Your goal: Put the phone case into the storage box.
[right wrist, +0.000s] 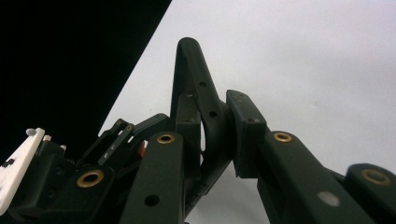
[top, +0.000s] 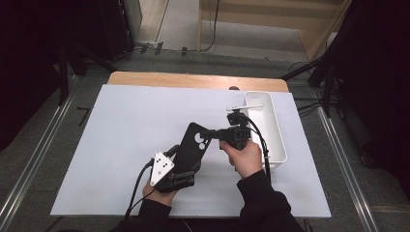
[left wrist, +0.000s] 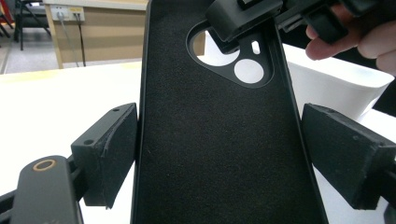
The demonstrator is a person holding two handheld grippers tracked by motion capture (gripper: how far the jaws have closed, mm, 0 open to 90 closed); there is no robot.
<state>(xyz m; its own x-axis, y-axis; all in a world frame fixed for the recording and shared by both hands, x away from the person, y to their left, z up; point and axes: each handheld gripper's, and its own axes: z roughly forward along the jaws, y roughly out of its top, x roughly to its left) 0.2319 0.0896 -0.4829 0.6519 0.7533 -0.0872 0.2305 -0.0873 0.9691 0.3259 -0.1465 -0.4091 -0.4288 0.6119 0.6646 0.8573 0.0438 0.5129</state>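
A black phone case [top: 193, 145] is being held above the white tabletop [top: 125, 135], between the two grippers. The left gripper [top: 181, 166] is holding the lower part of the case: in the left gripper view its jaws are standing wide, one pad [left wrist: 109, 149] on each long edge of the case [left wrist: 210, 154], and they seem to be pressing on it, though the contact on the right side is not fully clear. The soft dark inner side of the case and its camera cut-out are facing this view. The right gripper [top: 220, 133] is coming from the right and is gripping the upper edge of the case near the cut-out. In the right gripper view its jaws are closed tightly on the thin rim of the case [right wrist: 198, 93].

The tabletop is a white sheet lying on a wooden board [top: 193, 79], whose far edge is showing behind it. A long white tray [top: 278, 140] is standing near the right edge, just beside the right hand [top: 244, 157], and a small white piece [top: 244, 105] is lying across its far end. Around the table the floor [top: 58, 140] is grey, with metal rails on both sides, and the room is dark at left and right. A light wooden wall [top: 270, 14] is standing at the back.
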